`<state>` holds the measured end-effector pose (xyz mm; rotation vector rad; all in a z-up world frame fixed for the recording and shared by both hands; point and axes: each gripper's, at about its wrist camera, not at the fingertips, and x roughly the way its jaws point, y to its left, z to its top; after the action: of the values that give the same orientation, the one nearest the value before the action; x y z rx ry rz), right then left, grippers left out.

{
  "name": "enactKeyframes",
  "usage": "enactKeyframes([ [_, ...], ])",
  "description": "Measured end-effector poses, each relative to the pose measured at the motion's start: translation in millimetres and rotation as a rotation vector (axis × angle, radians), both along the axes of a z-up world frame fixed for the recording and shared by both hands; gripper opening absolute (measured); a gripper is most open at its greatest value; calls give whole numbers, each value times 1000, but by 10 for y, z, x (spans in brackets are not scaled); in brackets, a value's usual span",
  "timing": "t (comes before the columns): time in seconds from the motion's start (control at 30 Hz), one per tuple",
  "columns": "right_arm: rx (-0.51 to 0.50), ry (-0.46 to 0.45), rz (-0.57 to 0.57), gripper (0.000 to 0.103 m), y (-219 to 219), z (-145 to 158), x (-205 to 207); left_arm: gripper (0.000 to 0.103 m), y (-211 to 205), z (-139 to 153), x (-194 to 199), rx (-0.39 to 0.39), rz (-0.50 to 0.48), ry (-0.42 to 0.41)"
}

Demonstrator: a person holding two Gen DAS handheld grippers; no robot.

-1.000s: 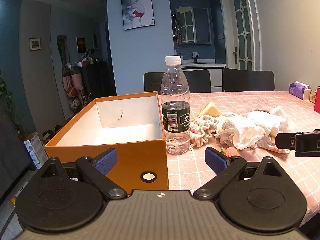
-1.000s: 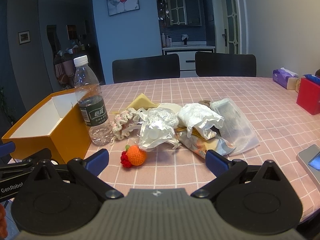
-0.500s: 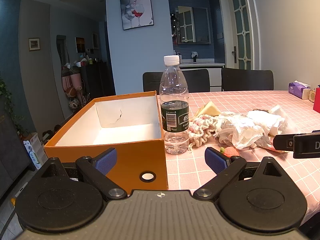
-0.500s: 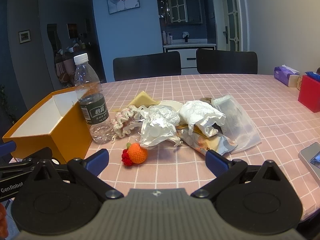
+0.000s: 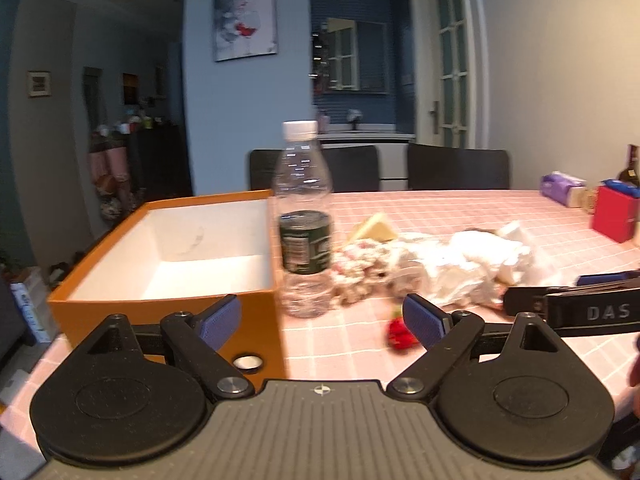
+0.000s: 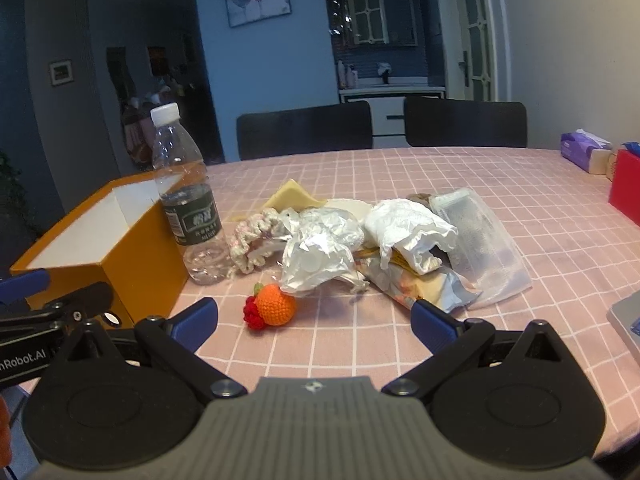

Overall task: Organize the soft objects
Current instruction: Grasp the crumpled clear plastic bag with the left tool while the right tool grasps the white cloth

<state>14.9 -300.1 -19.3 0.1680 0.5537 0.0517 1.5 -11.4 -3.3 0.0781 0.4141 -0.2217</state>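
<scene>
An open orange box [image 5: 168, 264] with a white inside stands at the table's left; it also shows in the right wrist view [image 6: 100, 240]. A pile of soft things lies to its right: a crocheted orange fruit with a red end [image 6: 274, 310], a pink-white knitted piece [image 6: 256, 236], crumpled silver and white bags [image 6: 320, 252], and a clear pouch [image 6: 476, 248]. My left gripper [image 5: 322, 322] is open and empty, low before the box and a water bottle [image 5: 306, 220]. My right gripper [image 6: 314, 320] is open and empty, just short of the crocheted fruit.
The water bottle [image 6: 188, 200] stands upright between box and pile. A red box [image 6: 626, 188] and a purple tissue pack [image 6: 584, 154] sit at the far right. A grey device edge [image 6: 628, 320] lies at the right. Two dark chairs [image 6: 464, 124] stand behind the pink checked table.
The left gripper has swung right and slightly up, its view now blurred; the bottle sits nearer its centre. The right gripper has edged forward toward the crocheted fruit. Both stay open.
</scene>
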Motion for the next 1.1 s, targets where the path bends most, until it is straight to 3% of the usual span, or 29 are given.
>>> enactKeyframes([
  [0.13,-53,15,-30,100,-123,-41,95,87,-155,22,99,-13,-100,31],
  [0.2,-80,17,-46,98,-185,-66,143,85,-267,34,162,-16,-143,40],
  [0.3,-136,36,-52,79,-264,-123,257,85,-429,53,305,-66,-208,75],
  [0.4,-180,44,-70,72,-370,-163,437,85,-585,103,510,-138,-261,127],
  [0.5,-175,37,-104,72,-509,-154,640,92,-752,176,732,-168,-251,148],
  [0.73,-214,27,-62,72,-499,-245,1085,92,-1007,61,1286,-176,-206,270],
  [0.97,-146,65,-29,72,-576,-426,1357,92,-1077,-126,1516,-176,-188,375],
  [1.1,-126,69,-9,64,-614,-481,1422,92,-1118,-182,1601,-165,-175,406],
])
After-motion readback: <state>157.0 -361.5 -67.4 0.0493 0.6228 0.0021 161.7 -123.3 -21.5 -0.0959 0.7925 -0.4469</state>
